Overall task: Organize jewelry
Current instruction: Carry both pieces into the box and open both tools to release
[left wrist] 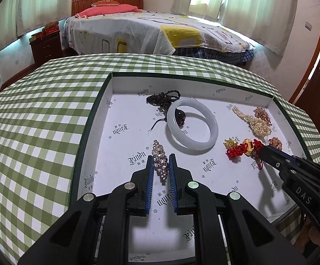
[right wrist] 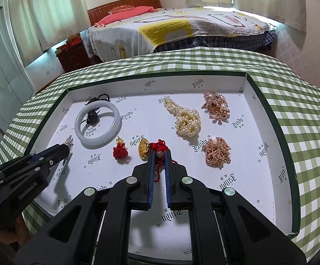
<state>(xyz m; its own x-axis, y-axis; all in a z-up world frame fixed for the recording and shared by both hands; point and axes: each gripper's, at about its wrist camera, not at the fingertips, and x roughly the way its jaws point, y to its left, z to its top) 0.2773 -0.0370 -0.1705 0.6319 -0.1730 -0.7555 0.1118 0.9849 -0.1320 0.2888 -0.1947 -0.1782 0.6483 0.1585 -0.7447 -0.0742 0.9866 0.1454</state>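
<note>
A shallow white box [left wrist: 182,81] [right wrist: 268,119] with green walls holds the jewelry. My left gripper [left wrist: 161,157] is closed on a rhinestone strip [left wrist: 160,161]; it also shows in the right wrist view [right wrist: 68,148]. My right gripper [right wrist: 160,152] is shut on a red knotted cord [right wrist: 158,146] with a gold charm [right wrist: 143,149]; it also shows in the left wrist view [left wrist: 259,150]. A white jade bangle [left wrist: 192,127] [right wrist: 98,124] lies around a dark bead on a black cord [left wrist: 162,99].
A pearl strand [right wrist: 185,119], two rose-gold chain piles [right wrist: 216,108] [right wrist: 217,152] and a small red knot charm [right wrist: 120,151] lie in the box. The box sits on a green checked tablecloth [left wrist: 38,121]. A bed [left wrist: 148,31] stands behind.
</note>
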